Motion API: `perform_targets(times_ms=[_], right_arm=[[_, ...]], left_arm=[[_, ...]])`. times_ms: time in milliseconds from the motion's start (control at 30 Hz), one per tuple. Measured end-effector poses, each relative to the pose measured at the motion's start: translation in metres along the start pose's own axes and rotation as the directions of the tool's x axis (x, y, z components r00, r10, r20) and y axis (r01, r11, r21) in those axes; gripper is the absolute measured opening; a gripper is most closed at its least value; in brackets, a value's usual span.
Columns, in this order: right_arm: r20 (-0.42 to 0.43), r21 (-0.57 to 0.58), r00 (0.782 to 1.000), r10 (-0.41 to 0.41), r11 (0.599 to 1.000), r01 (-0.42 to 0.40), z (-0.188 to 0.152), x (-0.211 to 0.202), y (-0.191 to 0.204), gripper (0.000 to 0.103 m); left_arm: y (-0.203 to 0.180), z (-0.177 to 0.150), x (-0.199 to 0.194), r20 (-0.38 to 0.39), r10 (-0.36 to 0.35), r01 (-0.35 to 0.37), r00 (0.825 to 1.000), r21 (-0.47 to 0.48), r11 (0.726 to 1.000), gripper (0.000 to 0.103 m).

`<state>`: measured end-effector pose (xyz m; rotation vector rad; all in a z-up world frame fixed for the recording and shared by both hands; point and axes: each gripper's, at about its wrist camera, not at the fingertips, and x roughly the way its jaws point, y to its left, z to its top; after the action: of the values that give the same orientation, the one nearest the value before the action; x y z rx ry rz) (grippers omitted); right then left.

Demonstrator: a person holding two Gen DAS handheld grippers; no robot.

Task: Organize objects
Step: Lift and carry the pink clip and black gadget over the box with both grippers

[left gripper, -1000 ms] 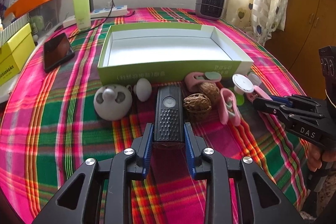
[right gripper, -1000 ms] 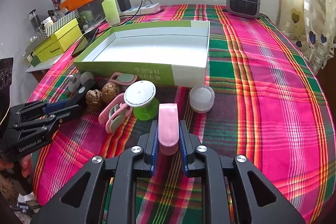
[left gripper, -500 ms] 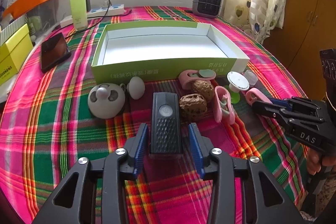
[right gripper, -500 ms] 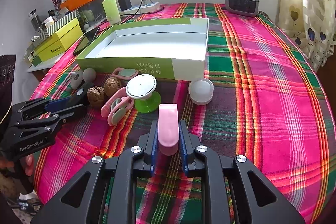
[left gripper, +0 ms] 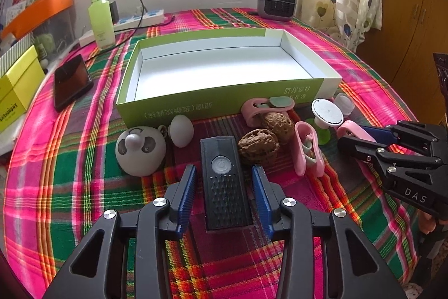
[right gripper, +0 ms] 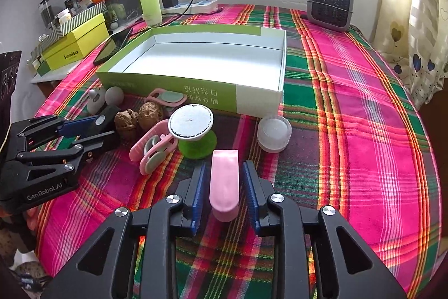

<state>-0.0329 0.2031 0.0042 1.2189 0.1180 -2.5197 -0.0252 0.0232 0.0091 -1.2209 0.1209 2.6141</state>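
Black, long plastic remote (left gripper: pixel 225 184) lies on the surface between the left tongs (left gripper: pixel 224 196), pointing straight ahead, untouched. Right tongs (right gripper: pixel 224 192) are opening around the pink oblong case (right gripper: pixel 224 184).

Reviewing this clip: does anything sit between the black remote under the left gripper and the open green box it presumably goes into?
Not directly. The black remote lies between the left gripper's open pads, and only bare cloth runs ahead of it to the green box's near wall. A grey egg and two walnuts flank that lane closely.
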Motion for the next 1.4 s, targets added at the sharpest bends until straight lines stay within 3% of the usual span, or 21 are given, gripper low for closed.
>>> perform_targets(times_ms=[233, 500, 1400], right_arm=[[0.001, 0.003, 1.0, 0.0, 1.0, 0.0, 0.0, 0.0, 0.0, 0.028], [0.002, 0.015, 1.0, -0.009, 1.0, 0.009, 0.0, 0.0, -0.002, 0.019], [0.054, 0.012, 0.998, 0.02, 1.0, -0.021, 0.018, -0.023, 0.006, 0.019]], left_arm=[[0.004, 0.0, 0.0, 0.003, 0.016, -0.016, 1.0, -0.02, 1.0, 0.025], [0.004, 0.0, 0.0, 0.004, 0.014, -0.014, 1.0, -0.021, 1.0, 0.025], [0.008, 0.015, -0.028, 0.058, -0.012, 0.014, 0.998, -0.033, 0.999, 0.025]])
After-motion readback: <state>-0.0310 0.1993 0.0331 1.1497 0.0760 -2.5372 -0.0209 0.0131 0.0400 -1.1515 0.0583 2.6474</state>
